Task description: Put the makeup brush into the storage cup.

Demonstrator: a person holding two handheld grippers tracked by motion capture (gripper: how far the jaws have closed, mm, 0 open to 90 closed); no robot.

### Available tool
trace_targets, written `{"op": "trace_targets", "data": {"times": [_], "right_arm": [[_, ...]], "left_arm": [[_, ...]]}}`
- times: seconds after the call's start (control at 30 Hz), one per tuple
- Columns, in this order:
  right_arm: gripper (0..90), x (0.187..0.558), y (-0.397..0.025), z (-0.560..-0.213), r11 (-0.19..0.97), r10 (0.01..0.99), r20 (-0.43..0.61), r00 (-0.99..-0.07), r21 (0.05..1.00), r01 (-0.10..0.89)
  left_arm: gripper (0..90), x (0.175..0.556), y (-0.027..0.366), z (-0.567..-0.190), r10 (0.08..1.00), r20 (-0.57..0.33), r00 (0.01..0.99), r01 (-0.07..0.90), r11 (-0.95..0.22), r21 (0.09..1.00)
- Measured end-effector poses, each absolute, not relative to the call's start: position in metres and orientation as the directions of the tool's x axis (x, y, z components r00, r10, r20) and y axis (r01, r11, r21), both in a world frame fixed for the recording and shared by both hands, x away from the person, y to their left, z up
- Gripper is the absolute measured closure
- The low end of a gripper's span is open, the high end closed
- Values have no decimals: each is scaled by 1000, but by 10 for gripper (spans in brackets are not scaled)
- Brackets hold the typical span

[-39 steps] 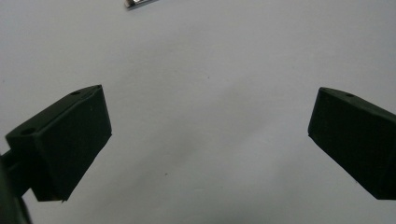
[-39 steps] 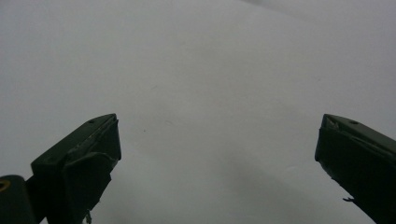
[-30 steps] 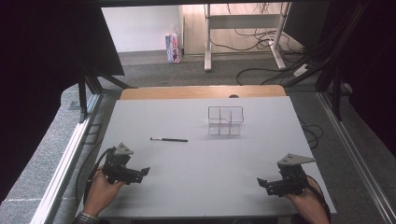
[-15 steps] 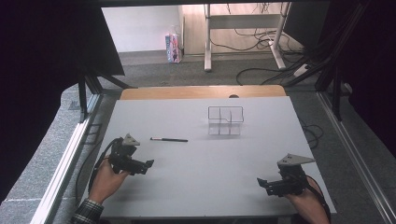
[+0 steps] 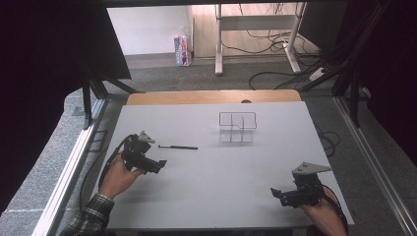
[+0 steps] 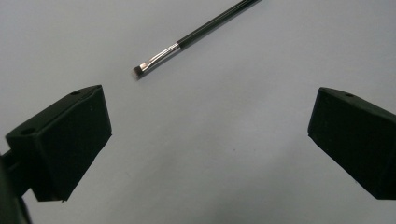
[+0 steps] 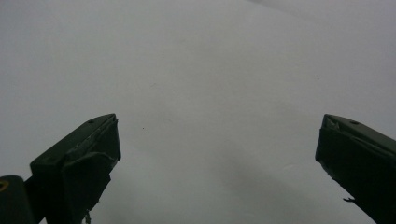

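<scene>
I hold my left gripper (image 5: 160, 163) over the left part of the table (image 5: 211, 196), about halfway between the near and far edges. Its jaws stand wide apart with nothing between them, and they point toward the middle of the table. In the left gripper view (image 6: 208, 140) the two black jaws rise at either side with bare grey table between them.

The brush (image 5: 178, 147) lies flat on the table just beyond my left gripper, toward the far edge, apart from the jaws. It is thin and black, with a short silver collar and a small dark tip. It lies roughly along the table's width, with the tip end toward the left edge, nearest my gripper. In the left gripper view the brush (image 6: 196, 37) runs slantwise from the upper edge down to its tip, which sits just above and beside the left-hand jaw without touching it.

My right gripper (image 5: 275, 194) rests low near the near right corner of the table. Its jaws are also spread wide and hold nothing.

A clear box with compartments (image 5: 237, 127) stands toward the far edge, right of the middle, well apart from the brush.
</scene>
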State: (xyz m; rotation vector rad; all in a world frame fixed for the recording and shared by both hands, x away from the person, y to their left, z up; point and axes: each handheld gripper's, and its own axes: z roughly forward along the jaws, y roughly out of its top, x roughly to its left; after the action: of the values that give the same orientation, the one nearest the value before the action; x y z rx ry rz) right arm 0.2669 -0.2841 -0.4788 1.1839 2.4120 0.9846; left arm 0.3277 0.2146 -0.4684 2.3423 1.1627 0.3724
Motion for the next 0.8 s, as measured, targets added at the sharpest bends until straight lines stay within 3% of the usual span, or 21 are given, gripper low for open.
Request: {"op": "trace_targets", "data": {"times": [0.8], "right_arm": [[2,268,-283,-480,445,781,43,-623,662,603]], "left_arm": [[0,374,191,-471,743,36,669,651,-608,455]]}}
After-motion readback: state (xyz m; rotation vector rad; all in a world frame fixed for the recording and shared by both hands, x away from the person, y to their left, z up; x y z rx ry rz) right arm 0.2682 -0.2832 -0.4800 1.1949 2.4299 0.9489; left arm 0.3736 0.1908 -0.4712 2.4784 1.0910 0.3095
